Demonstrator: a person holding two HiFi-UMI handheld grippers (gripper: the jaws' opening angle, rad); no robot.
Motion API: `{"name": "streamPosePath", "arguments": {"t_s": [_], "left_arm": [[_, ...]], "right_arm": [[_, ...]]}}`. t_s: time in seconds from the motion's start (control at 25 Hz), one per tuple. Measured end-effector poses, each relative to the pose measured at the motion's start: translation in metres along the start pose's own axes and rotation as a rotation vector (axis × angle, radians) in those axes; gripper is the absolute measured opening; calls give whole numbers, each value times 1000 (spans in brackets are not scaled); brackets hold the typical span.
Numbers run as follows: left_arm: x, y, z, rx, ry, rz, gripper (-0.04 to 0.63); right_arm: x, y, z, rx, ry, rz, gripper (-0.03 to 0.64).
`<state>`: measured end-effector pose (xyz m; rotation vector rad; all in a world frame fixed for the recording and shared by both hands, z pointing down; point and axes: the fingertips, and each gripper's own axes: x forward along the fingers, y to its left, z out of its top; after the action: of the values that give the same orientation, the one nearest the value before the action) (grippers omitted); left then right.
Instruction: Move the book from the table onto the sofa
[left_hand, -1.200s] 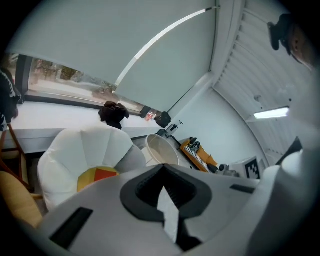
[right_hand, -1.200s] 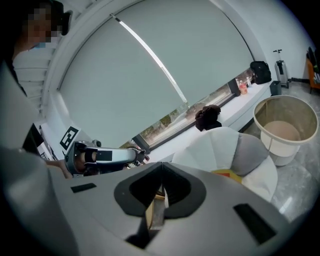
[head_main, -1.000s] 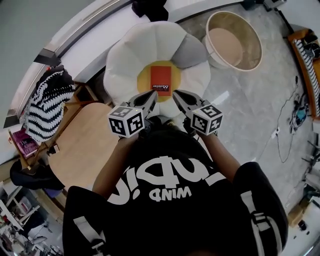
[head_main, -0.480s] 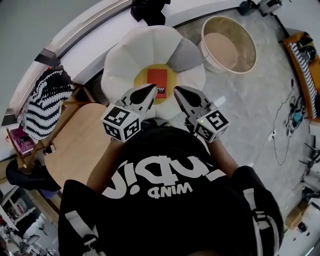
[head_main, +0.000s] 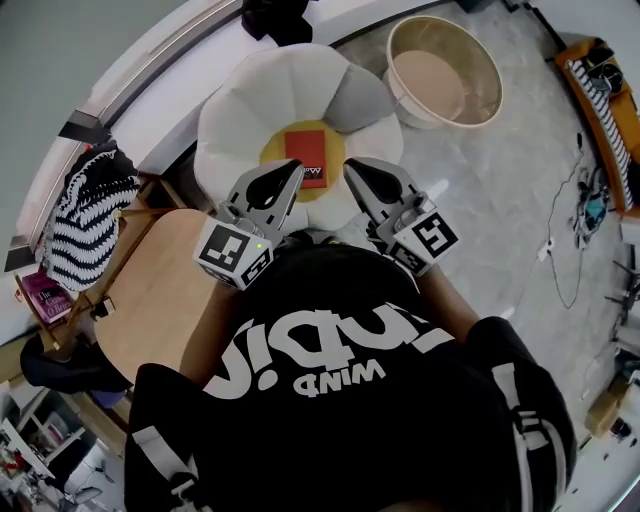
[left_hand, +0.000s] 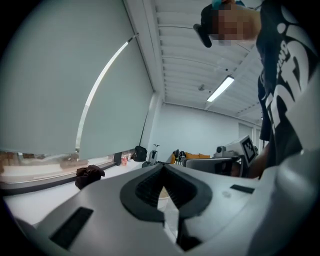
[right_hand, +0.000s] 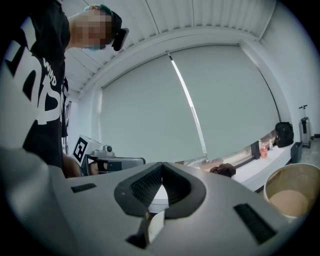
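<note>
Red rectangular book (head_main: 304, 152) lies flat on the yellow centre of the white flower-shaped sofa (head_main: 240, 100). My left gripper (head_main: 292, 170) & right gripper (head_main: 352, 168) are both closed tight w/ nothing btwn the jaws, side by side at the sofa's near edge. Round light-wood table (head_main: 150, 290) sits to the left.

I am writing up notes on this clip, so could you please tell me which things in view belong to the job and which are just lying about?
Part of the job:
- book, already lying on the sofa
- table
- left gripper and right gripper, both shut and empty

Just lying about:
- tub
- striped cloth
</note>
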<state>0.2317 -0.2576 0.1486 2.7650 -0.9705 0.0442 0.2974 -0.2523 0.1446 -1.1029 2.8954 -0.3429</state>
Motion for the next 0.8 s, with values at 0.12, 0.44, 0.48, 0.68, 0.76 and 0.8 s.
{"name": "streamPosePath", "arguments": {"t_s": [0.12, 0.44, 0.48, 0.68, 0.76, 0.8], "left_arm": [[-4, 2, -1, 23, -3, 14, 8], [-13, 4, -2, 30, -20, 51, 8], [-13, 4, -2, 29, -19, 52, 8], [-16, 1, -4, 25, -20, 56, 8], [-18, 2, -4, 21, -20, 57, 8], [-19, 3, -4, 18, -20, 59, 8]], "right_arm": [[-4, -2, -1, 7, -4, -7, 2], [-7, -5, -2, 8, -1, -20, 2], [-7, -6, -2, 4, -2, -21, 2], [-7, -4, -1, -11, -5, -22, 0], [-6, -2, -1, -20, -5, -20, 0], [-5, -1, 0, -23, -4, -18, 0]]}}
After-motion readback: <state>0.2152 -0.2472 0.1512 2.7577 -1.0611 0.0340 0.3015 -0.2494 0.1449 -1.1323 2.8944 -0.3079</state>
